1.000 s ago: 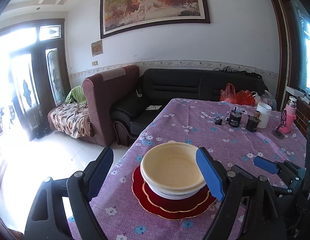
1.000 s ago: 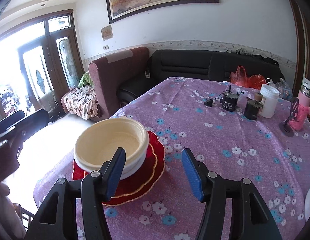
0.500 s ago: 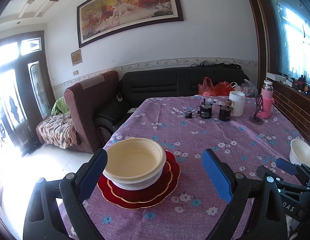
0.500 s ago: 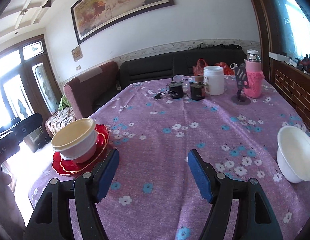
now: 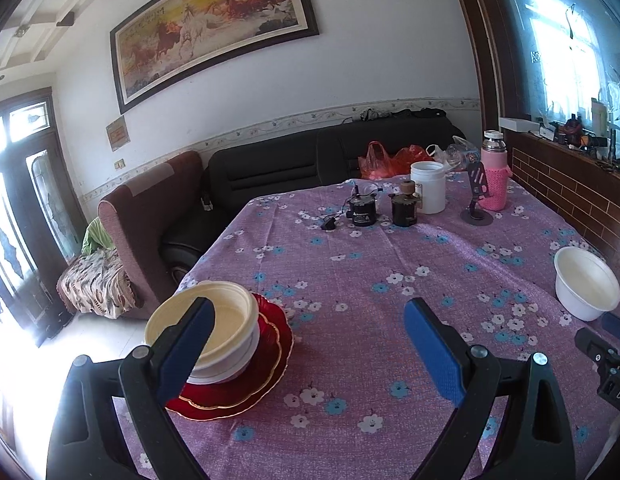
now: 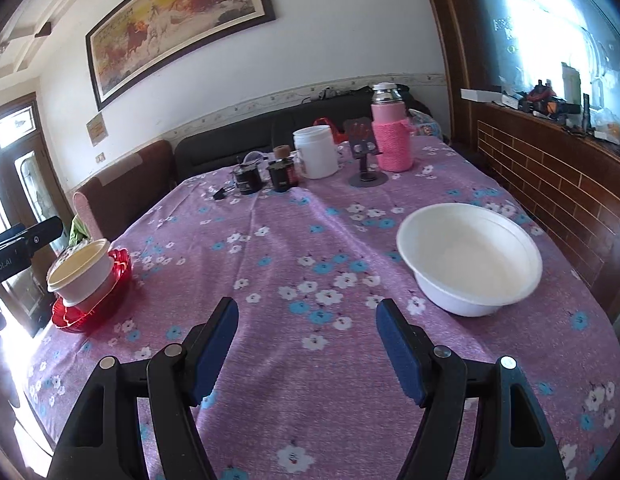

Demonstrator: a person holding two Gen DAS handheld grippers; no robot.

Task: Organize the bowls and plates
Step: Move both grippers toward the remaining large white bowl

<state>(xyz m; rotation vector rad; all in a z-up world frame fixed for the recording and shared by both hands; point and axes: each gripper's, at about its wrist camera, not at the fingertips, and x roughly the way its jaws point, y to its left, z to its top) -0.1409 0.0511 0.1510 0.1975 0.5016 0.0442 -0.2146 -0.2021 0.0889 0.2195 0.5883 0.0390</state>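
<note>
Since the earlier frames, both views have been swung rightward across the table: the stack of bowls and plates, formerly centred between the left gripper's [image 5: 306, 354] fingers, is now seen at the left, and a white bowl [image 6: 470, 258] has been brought into sight. The cream bowl [image 5: 208, 328] is nested in a white one on red gold-rimmed plates [image 5: 246, 384] near the table's left edge; part of it is hidden behind the left gripper's blue pad. The white bowl is placed alone near the right edge, ahead and right of the right gripper [image 6: 306, 350]. Both pairs of jaws are spread wide with nothing between them, each having opened further earlier in the last second. At the far edge of the floral tablecloth [image 6: 294, 248], a white jar [image 6: 316, 152], a pink-sleeved flask [image 6: 390, 136] and two small dark items of unclear kind are grouped. The other gripper is cut off at each view's side.
</note>
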